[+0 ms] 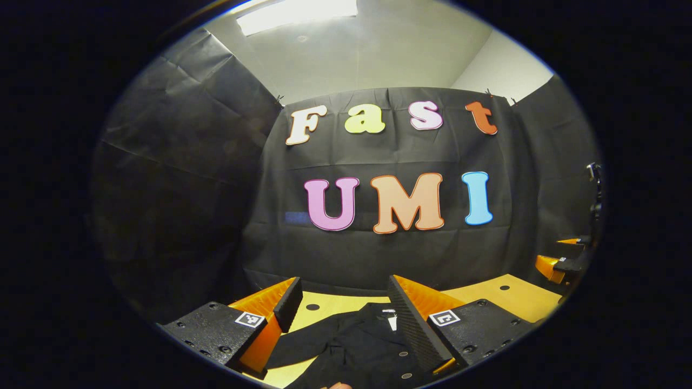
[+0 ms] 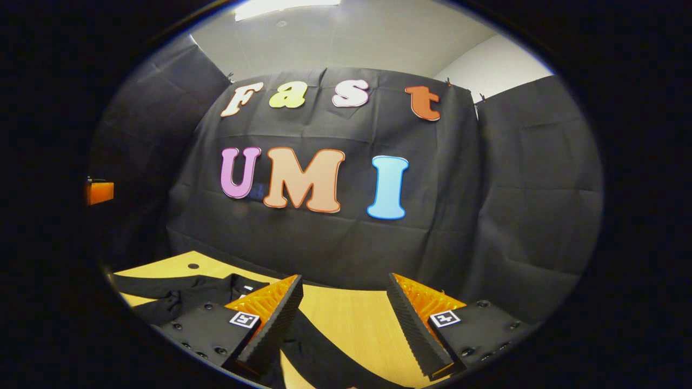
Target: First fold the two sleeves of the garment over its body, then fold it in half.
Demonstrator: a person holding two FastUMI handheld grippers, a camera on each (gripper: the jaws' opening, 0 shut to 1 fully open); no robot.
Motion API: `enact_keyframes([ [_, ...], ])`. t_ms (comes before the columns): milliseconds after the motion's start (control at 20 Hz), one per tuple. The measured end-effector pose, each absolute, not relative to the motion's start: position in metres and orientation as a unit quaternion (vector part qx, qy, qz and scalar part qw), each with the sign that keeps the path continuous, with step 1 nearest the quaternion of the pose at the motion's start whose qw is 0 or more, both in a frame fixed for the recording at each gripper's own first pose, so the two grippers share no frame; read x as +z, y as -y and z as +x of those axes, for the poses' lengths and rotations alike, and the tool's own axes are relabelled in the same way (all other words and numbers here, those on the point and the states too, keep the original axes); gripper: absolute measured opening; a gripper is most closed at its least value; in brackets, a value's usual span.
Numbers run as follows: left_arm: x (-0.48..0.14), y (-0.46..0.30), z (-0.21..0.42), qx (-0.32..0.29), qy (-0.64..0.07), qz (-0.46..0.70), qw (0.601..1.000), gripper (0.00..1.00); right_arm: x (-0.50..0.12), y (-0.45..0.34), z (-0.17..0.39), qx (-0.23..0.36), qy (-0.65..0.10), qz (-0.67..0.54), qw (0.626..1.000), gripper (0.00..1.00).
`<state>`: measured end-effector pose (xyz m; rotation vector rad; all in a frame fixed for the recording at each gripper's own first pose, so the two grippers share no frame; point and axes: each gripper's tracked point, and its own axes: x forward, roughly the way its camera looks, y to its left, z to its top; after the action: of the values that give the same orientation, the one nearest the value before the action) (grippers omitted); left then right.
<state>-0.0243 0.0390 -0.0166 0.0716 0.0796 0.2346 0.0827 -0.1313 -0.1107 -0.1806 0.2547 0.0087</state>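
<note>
The pale wooden worktop (image 2: 351, 319) carries the black buttoned cloth garment (image 1: 357, 346), which lies flat below and between the left gripper (image 1: 346, 313) fingers; one sleeve (image 2: 324, 356) runs under the right gripper (image 2: 346, 319). Both sets of fingers are wide apart, holding nothing. Risk-wise, dark-on-dark folds could mean pinching two layers and dragging the whole body along with the sleeve.

A bright ceiling light (image 1: 296, 13) shines from the top and glares white. The black cloth walls (image 2: 335, 237) look dim, and the wooden table (image 2: 346, 319) glows warm yellow. Both pictures are sharp in the middle but bend and darken near the round edges.
</note>
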Motion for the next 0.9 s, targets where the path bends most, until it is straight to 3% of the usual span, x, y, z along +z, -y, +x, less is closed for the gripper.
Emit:
enact_keyframes([
  [400, -0.019, -0.029, -0.034, 0.148, -0.041, 0.043, 0.987, 0.95, -0.18, 0.187, 0.074, 0.02, -0.216, -0.122, 0.968, 0.98],
  [900, -0.021, -0.018, -0.053, 0.179, -0.043, 0.056, 0.981, 0.94, -0.282, 0.246, 0.022, 0.042, -0.364, -0.141, 0.92, 0.99],
])
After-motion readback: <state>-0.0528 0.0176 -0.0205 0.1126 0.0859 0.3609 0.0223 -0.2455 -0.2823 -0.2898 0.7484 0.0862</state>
